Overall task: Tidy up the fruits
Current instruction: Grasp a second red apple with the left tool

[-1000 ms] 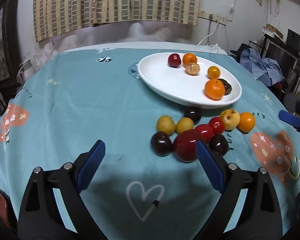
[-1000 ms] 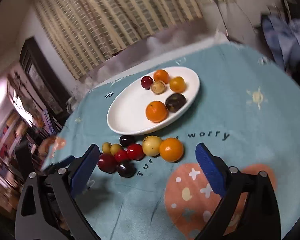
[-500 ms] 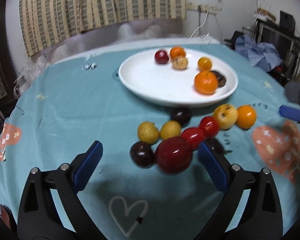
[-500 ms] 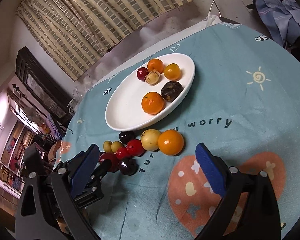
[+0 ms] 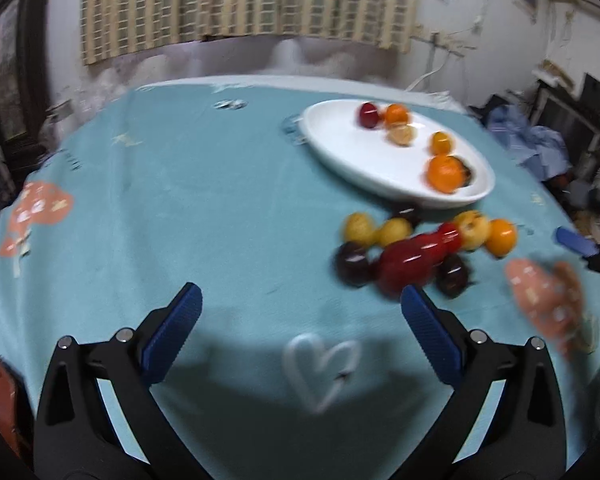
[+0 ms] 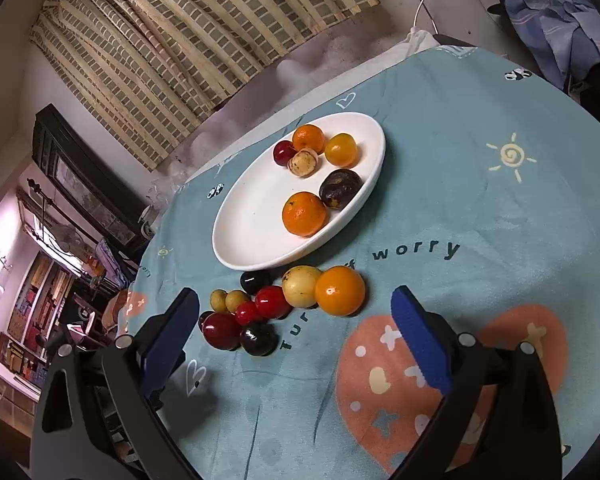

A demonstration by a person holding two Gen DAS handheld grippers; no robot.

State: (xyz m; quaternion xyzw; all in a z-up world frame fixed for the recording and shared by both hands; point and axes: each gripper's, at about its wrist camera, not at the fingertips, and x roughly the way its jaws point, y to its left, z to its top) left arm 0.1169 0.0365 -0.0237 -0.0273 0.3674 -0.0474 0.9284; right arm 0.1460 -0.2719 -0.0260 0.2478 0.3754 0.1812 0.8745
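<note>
Cloth writing (image 6: 416,251): "worry" legible, near white plate (image 6: 252,232)
Left gripper (image 5: 300,316): jaws opening, nothing between
Right gripper (image 6: 296,320): released, empty
Loose fruits (image 6: 284,304): beside plate

Open right tongs (image 6: 296,320) hover before loose fruits (image 6: 284,304) beside plate (image 6: 244,236).

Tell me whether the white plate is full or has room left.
Room left: the white plate holds six fruits along one side; its other half is bare.
</note>
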